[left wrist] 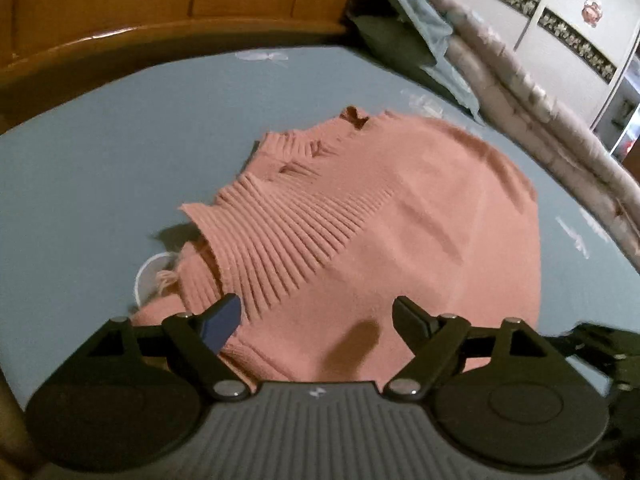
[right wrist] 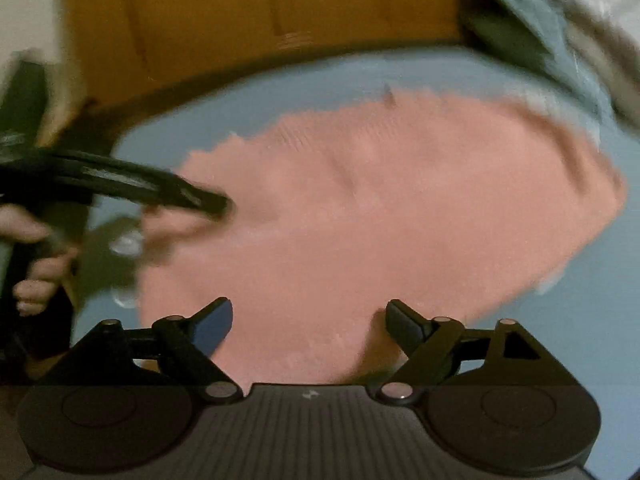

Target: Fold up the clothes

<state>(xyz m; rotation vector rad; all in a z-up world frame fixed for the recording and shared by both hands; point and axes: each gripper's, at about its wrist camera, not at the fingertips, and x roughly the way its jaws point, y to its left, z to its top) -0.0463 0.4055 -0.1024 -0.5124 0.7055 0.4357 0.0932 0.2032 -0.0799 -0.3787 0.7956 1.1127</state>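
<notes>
A pink knit sweater (left wrist: 400, 216) lies bunched on a blue bed sheet (left wrist: 100, 168), with its ribbed band and frayed hem toward the left. My left gripper (left wrist: 316, 312) is open just above the sweater's near edge, holding nothing. In the right wrist view the sweater (right wrist: 380, 208) is blurred and fills the middle. My right gripper (right wrist: 308, 316) is open over its near edge, empty. The left gripper (right wrist: 216, 204) reaches in from the left of that view and its tip is at the sweater's left edge.
A wooden bed frame (left wrist: 160, 40) runs along the far side. Pillows and a folded quilt (left wrist: 520, 80) are piled at the right, in front of a white wardrobe (left wrist: 580, 28). A person's hand (right wrist: 36, 276) holds the left gripper.
</notes>
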